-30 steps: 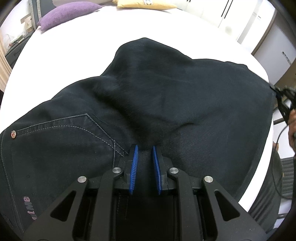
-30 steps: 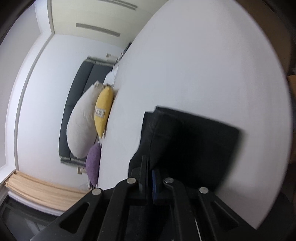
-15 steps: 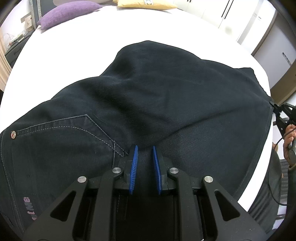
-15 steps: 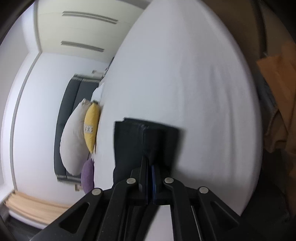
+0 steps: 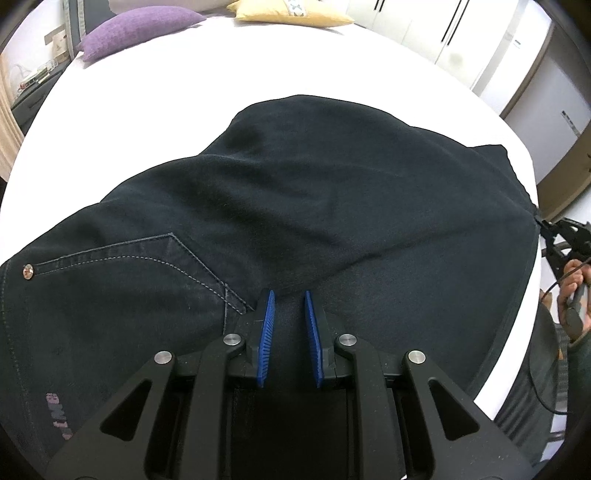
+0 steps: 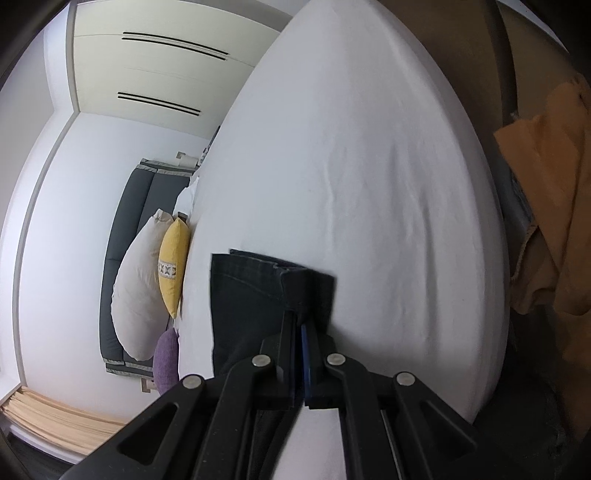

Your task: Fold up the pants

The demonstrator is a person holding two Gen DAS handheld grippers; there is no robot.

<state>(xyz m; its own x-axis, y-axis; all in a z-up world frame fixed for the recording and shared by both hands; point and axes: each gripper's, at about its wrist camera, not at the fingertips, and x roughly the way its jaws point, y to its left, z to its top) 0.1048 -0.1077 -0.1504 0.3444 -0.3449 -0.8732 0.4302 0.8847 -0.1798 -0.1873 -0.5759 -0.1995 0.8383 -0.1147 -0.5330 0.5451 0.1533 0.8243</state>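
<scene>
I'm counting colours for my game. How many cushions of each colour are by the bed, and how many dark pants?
Purple cushion: 1
Yellow cushion: 1
Off-white pillow: 1
Dark pants: 1
Total: 4

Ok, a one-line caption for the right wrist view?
Right tongs shut on the dark pants' hem, holding it over the white bed.

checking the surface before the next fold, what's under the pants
The dark pants lie on a white sheet, which shows all around them. Whatever is beneath the fabric itself is covered and cannot be seen.
</scene>
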